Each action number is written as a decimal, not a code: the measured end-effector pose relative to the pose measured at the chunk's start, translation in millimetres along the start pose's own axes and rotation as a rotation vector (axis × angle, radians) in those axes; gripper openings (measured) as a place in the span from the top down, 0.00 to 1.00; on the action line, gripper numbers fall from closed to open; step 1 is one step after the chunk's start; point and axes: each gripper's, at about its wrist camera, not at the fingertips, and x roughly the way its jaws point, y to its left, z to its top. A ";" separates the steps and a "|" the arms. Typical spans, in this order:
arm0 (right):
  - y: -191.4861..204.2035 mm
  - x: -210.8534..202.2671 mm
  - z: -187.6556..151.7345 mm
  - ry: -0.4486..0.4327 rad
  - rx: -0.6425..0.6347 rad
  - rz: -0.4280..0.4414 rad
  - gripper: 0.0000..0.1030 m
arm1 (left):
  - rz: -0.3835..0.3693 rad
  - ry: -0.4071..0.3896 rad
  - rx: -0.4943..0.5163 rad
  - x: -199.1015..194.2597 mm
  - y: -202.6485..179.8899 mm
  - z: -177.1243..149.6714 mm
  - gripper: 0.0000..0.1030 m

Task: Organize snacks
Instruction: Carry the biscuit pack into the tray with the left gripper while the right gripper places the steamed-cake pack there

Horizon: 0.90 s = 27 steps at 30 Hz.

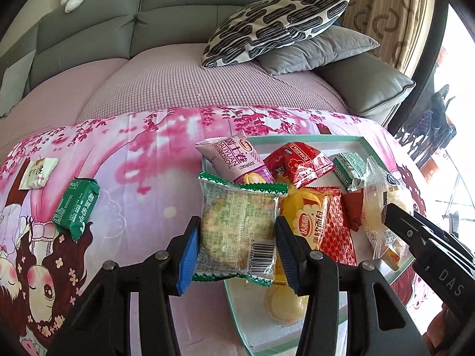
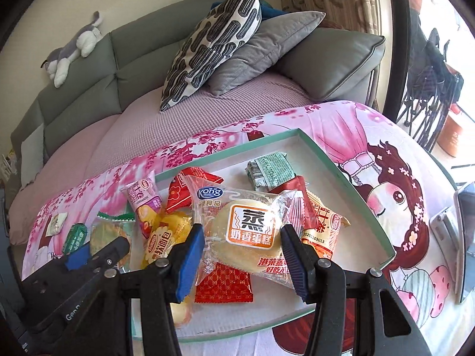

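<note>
Most snacks trayed, two left out.
I hold a cracker pack [image 1: 237, 225] in the left gripper [image 1: 236, 252] and a cake bag [image 2: 246, 231] in the right gripper [image 2: 242, 262] over the tray [image 2: 350, 178]; a green pack [image 1: 75, 207] and a white packet [image 1: 37, 173] remain.

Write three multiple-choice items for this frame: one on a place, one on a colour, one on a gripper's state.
1. Where does the dark green packet lie?
A. in the tray
B. on the cloth outside the tray
C. on the sofa

2. What colour is the tray rim?
A. teal
B. red
C. black

3. What is the left gripper doing?
A. open over bare cloth
B. shut on the clear cracker packet
C. shut on a red packet

Key: 1 B, it lies on the pink cloth, left of the tray. 2 A, the raised edge is teal. 3 B, both pads press its sides.
</note>
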 end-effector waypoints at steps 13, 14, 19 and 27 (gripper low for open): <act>5.9 17.5 -6.3 0.037 -0.035 0.020 0.46 | 0.005 0.051 0.052 25.1 -21.9 -9.3 0.50; 6.2 18.8 -6.7 0.042 -0.036 0.023 0.46 | 0.003 0.053 0.052 26.1 -22.3 -9.8 0.50; 7.8 22.8 -8.2 0.051 -0.036 0.031 0.46 | -0.003 0.063 0.049 29.5 -21.8 -11.6 0.50; 5.3 22.9 -7.8 0.058 -0.015 0.063 0.43 | -0.012 0.080 0.041 29.3 -21.2 -10.2 0.49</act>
